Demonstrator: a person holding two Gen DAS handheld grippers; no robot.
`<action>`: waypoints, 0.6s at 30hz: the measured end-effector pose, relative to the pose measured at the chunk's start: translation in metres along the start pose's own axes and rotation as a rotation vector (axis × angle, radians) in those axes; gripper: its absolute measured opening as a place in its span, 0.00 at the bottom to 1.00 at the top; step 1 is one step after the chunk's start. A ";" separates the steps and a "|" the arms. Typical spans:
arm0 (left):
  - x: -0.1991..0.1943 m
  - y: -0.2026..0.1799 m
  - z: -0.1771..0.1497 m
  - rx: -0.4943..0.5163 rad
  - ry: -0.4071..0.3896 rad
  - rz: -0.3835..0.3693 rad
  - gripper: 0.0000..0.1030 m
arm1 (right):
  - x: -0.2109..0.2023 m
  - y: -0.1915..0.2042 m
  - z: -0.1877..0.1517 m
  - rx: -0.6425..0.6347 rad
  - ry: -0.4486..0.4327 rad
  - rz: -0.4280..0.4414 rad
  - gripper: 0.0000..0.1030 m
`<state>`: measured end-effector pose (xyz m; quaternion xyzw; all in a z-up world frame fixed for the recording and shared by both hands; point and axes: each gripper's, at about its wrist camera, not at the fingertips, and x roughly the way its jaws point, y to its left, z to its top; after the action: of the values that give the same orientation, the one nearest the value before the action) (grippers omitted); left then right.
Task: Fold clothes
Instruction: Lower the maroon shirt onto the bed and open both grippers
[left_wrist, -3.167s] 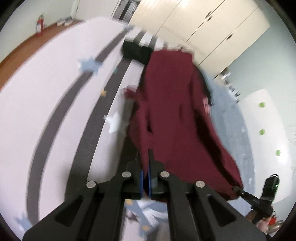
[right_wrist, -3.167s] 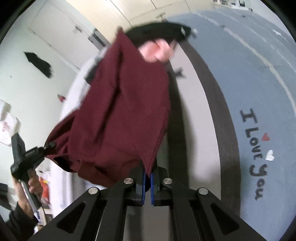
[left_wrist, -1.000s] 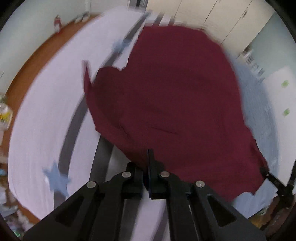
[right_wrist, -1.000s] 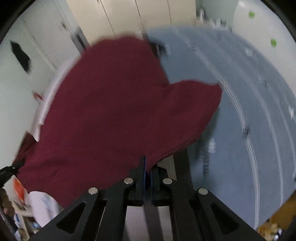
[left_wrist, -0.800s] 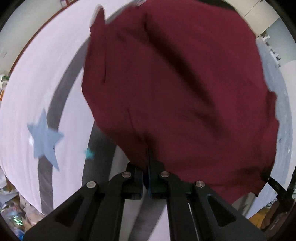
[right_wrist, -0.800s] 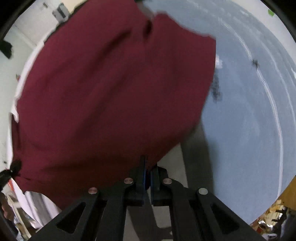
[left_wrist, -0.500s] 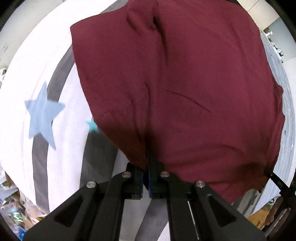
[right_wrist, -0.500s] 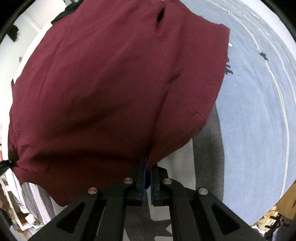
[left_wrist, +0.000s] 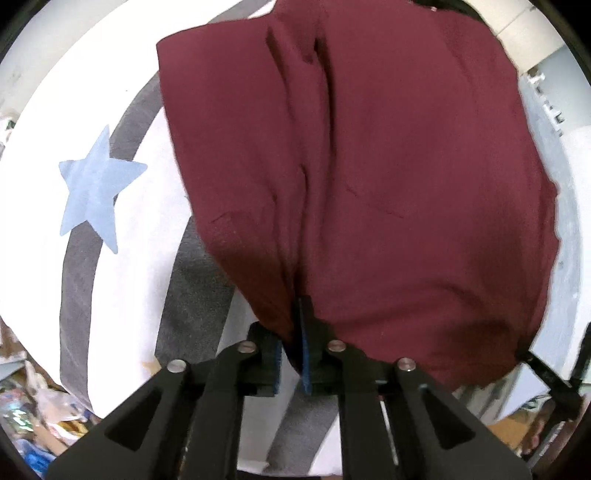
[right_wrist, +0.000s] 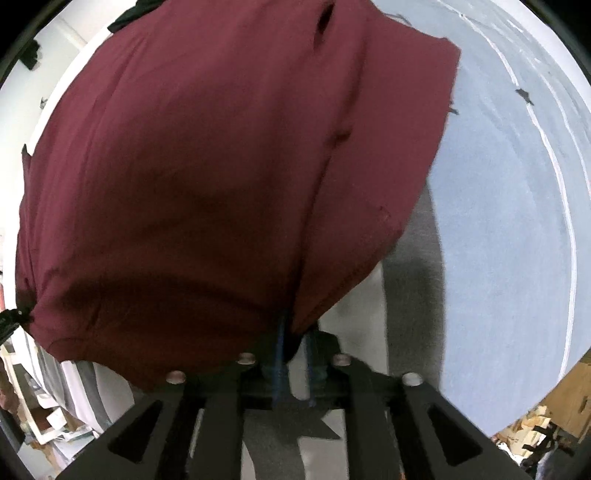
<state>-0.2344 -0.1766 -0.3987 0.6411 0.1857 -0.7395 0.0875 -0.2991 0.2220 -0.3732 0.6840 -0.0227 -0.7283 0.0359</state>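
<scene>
A dark maroon cotton T-shirt (left_wrist: 388, 177) lies spread on a white bedspread with grey stripes and pale blue stars (left_wrist: 40, 221), its length running away from both cameras. The left gripper (left_wrist: 293, 350) and right gripper (right_wrist: 295, 369) point down at its near edge. Both jaws are opening, with cloth still between them.

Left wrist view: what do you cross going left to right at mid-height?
White bedspread → blue star → grey stripe → maroon garment → pale blue fabric.

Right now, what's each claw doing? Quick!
Left claw: opening, maroon shirt edge between its pads.
Right claw: opening, same shirt's edge between its pads.
</scene>
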 end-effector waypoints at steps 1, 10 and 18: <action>-0.006 0.001 0.000 0.007 -0.008 -0.008 0.11 | -0.007 -0.003 -0.001 -0.004 -0.006 0.000 0.16; -0.058 0.020 0.032 -0.007 -0.098 -0.021 0.15 | -0.079 -0.006 0.022 -0.057 -0.134 -0.037 0.20; -0.024 0.103 0.117 -0.122 -0.205 0.060 0.18 | -0.043 0.076 0.098 -0.097 -0.251 0.098 0.21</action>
<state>-0.2995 -0.3190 -0.3790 0.5608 0.2010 -0.7856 0.1672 -0.3923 0.1485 -0.3179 0.5828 -0.0252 -0.8058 0.1015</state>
